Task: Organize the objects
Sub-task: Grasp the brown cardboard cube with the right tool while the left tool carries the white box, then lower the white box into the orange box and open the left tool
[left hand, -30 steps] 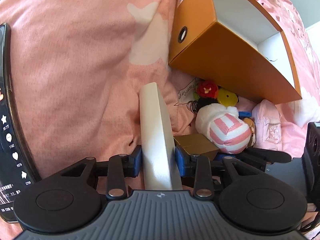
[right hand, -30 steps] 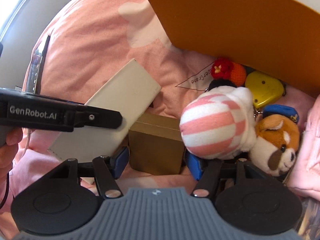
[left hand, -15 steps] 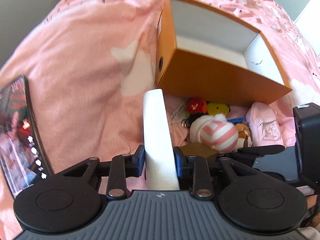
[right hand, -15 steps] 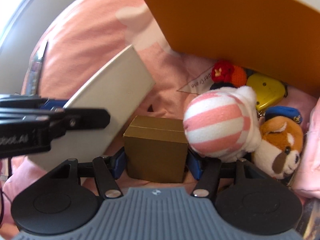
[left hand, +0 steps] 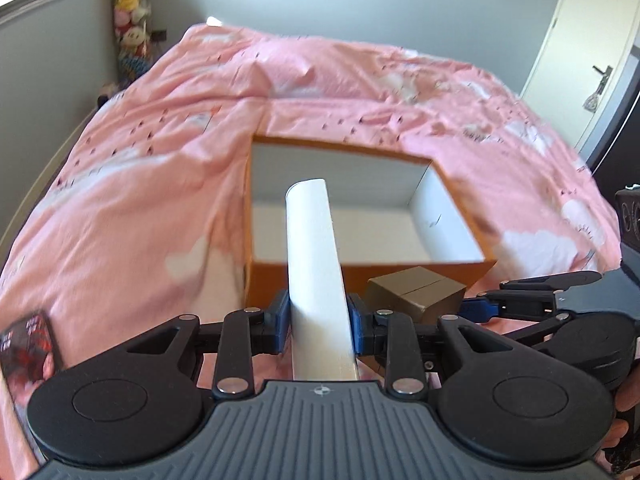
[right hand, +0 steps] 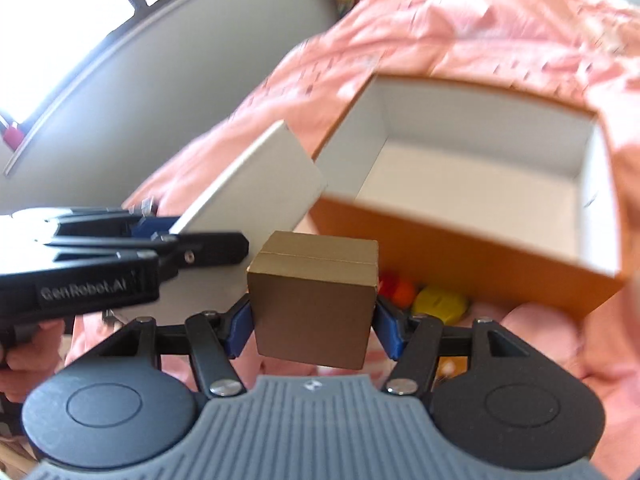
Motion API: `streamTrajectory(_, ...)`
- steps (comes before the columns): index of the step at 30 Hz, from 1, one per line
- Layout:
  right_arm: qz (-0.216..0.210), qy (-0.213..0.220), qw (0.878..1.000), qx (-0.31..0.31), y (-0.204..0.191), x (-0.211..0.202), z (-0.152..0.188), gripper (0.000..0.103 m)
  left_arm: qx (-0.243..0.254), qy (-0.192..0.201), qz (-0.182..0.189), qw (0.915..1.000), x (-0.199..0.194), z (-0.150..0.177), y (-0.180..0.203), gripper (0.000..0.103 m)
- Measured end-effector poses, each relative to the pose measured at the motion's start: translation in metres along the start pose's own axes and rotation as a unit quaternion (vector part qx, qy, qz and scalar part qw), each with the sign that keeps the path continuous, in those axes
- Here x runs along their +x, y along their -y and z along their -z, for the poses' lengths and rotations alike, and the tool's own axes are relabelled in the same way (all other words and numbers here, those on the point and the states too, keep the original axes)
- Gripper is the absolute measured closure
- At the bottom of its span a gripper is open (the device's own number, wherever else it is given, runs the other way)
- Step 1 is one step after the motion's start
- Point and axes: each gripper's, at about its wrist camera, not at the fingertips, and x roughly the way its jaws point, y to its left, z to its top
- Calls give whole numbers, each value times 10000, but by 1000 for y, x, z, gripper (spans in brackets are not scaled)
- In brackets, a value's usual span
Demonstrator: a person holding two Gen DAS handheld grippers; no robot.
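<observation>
My left gripper (left hand: 318, 326) is shut on a flat white box (left hand: 316, 272) and holds it on edge in the air, just in front of the open orange storage box (left hand: 452, 270). My right gripper (right hand: 312, 326) is shut on a small gold box (right hand: 314, 300) and holds it lifted near the orange box's (right hand: 472, 248) front wall. The gold box (left hand: 416, 292) also shows in the left wrist view, and the white box (right hand: 256, 196) in the right wrist view. The orange box's white inside shows nothing in it.
The orange box sits on a bed with a pink duvet (left hand: 132, 184). Small toys, among them a yellow one (right hand: 440, 304) and a red-orange one (right hand: 398, 290), lie below its front wall. A phone (left hand: 28, 344) lies at the left. A door (left hand: 592, 52) stands at the right.
Both grippers have risen from the bed with their boxes. The right gripper closed on the gold box and lifted it. The orange box's inside has come into view from above.
</observation>
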Motion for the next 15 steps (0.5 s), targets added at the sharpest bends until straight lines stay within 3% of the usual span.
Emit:
streamTrajectory(7, 581, 632, 9963, 63, 26, -38, -35, 39, 229, 420, 25, 9989, 16, -36, 21, 69)
streamTrajectory(11, 814, 792, 9930, 319, 56, -36, -54, 39, 422, 478, -308, 9975, 41, -49, 33, 69)
streamTrajectory(15, 1011, 706, 9895, 753, 83, -13, -62, 39, 560, 275, -806, 9948, 84, -51, 37, 69)
